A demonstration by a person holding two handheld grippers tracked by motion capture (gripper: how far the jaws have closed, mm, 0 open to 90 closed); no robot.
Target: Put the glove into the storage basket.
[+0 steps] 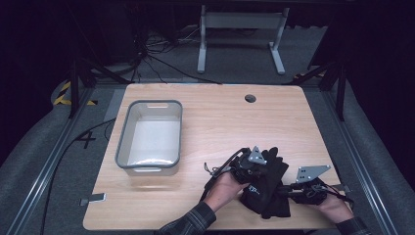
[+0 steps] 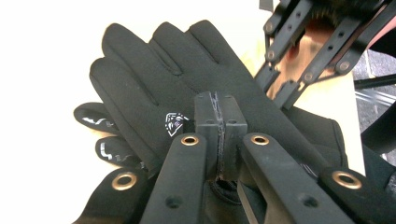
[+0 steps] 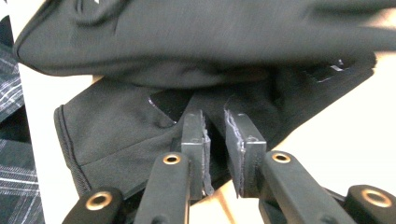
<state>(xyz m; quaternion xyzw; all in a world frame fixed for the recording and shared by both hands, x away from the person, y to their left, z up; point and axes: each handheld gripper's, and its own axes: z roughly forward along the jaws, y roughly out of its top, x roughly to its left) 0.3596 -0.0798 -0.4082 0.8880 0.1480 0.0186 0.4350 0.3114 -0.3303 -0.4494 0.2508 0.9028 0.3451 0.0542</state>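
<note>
Two black gloves [image 1: 266, 188] lie crossed near the table's front right edge. In the left gripper view the top glove [image 2: 187, 79] is spread flat, fingers away, with a small white logo, over the other glove [image 2: 109, 151]. My left gripper [image 2: 220, 116] [image 1: 252, 174] is shut, and the top glove's cuff appears pinched at the base of its pads. My right gripper [image 3: 219, 140] [image 1: 286, 192] comes in from the right. Its jaws stand a little apart around the edge of the lower glove [image 3: 126, 121], and the top glove [image 3: 210, 42] hangs blurred above it.
A grey plastic bin [image 1: 149, 105] stands on the left half of the wooden table [image 1: 220, 122]. A round cable hole [image 1: 250, 98] is at the far edge. A small metal bracket [image 1: 93, 199] sits by the front left corner. A plaid sleeve [image 1: 195, 220] enters from below.
</note>
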